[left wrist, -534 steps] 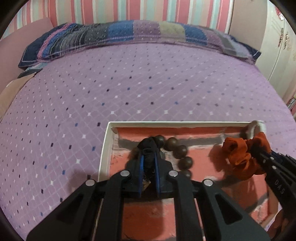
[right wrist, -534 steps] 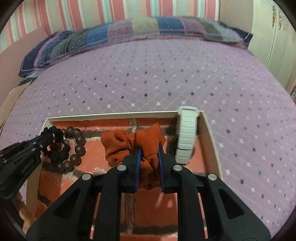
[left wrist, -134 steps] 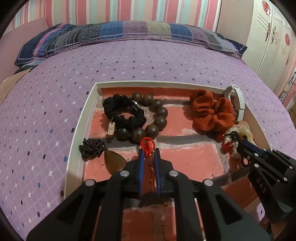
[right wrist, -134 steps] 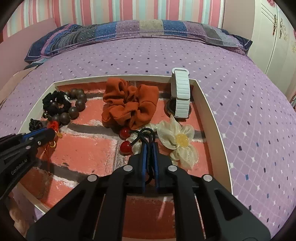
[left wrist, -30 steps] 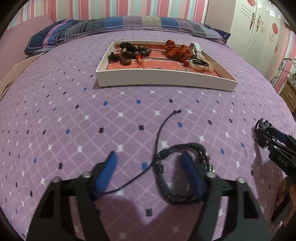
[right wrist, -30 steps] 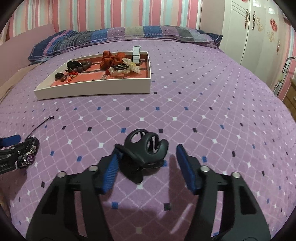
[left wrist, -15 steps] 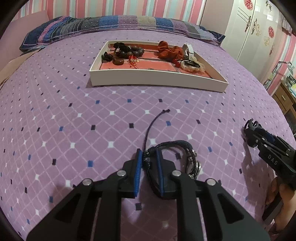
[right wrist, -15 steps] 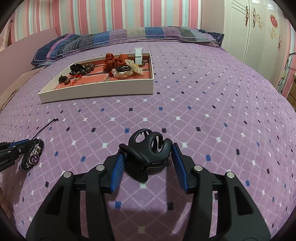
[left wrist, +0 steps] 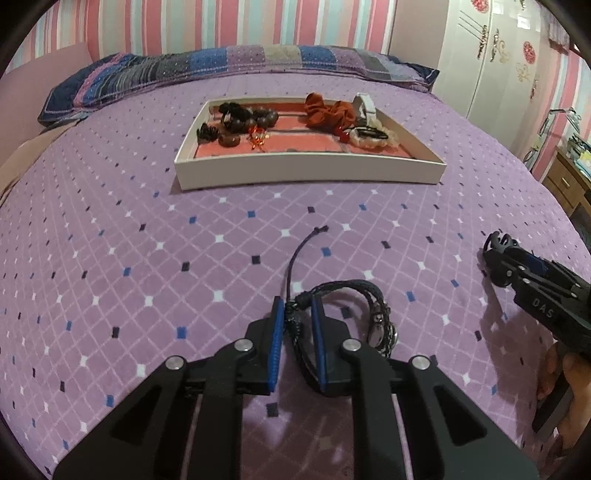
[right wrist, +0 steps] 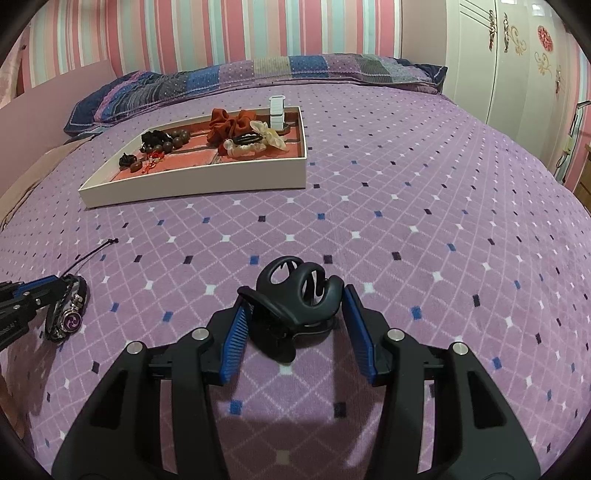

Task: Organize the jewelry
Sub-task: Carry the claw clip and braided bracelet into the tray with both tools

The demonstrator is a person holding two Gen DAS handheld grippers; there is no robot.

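Two handheld grippers low over a purple bedspread (left wrist: 147,236) patterned with small diamonds. Left gripper (left wrist: 297,317) closed on the knotted cord section of a black braided bracelet (left wrist: 354,295), blue pads pinching it from both sides; rest of the bracelet looping out to the right of the fingers and lying on the bedspread, with a round purple charm (right wrist: 71,318) visible from the right wrist view. Loose thin cord tail (left wrist: 301,251) stretching ahead of the fingertips, ending in a small knot. Right gripper (right wrist: 293,314) partly closed around a black hair claw clip (right wrist: 291,299), left pad pressing the clip's side and right pad touching its rounded top; clip resting on the bedspread between the fingers. Same gripper seen at the right edge of the left wrist view, clip at its tip, part of a hand (left wrist: 569,391) behind it. Well ahead of both sets of fingers, a shallow white tray (left wrist: 306,173) with a brick-patterned red floor. Inside the tray: dark wooden bead bracelet (left wrist: 258,118) and black scrunchie (left wrist: 231,110) at the far left, small dark pieces and a red trinket (left wrist: 258,136) nearer the front left, orange scrunchie (left wrist: 325,110) toward the far right, white watch band (right wrist: 277,110) upright at the far right corner, cream fabric flower (right wrist: 267,134) with a black hair tie (right wrist: 247,139) beside it. Beyond the tray, striped patchwork pillows (left wrist: 221,66) and a pink striped wall (right wrist: 184,33); white wardrobe (left wrist: 491,51) off to the right.
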